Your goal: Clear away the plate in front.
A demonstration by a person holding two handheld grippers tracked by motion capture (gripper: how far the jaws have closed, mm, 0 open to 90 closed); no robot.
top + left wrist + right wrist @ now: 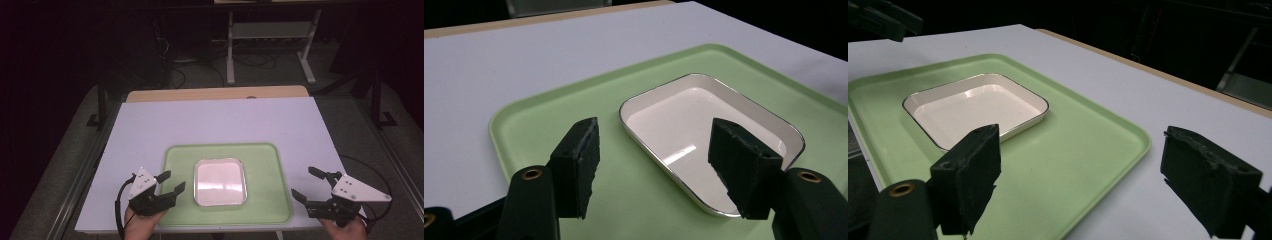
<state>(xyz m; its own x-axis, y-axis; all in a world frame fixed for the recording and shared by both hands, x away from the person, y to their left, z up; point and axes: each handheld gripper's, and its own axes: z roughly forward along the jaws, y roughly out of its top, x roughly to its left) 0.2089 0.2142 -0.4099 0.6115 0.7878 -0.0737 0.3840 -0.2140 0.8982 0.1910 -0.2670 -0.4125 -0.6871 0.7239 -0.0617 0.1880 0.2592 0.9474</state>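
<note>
Two open hand-held grippers, one shallow dish at risk

Two hand-held grippers are seen from the high view at the near edge of the surface (150, 125): the left hand-held gripper (171, 181) over the left rim of the green tray (270, 200), the right hand-held gripper (307, 184) just off its right rim. Both are held wide open and empty. The white dish (220, 182) lies flat in the middle of the tray.

In the left gripper view, the dish (704, 125) is framed beyond the spread jaws, untouched. Its low, glossy rim could slip from the pads if pinched at an angle.

In the right gripper view, the tray (1083, 165) lies between the jaws and the dish (973, 107). If one side alone were lifted, the dish could likely slide or tip.
</note>
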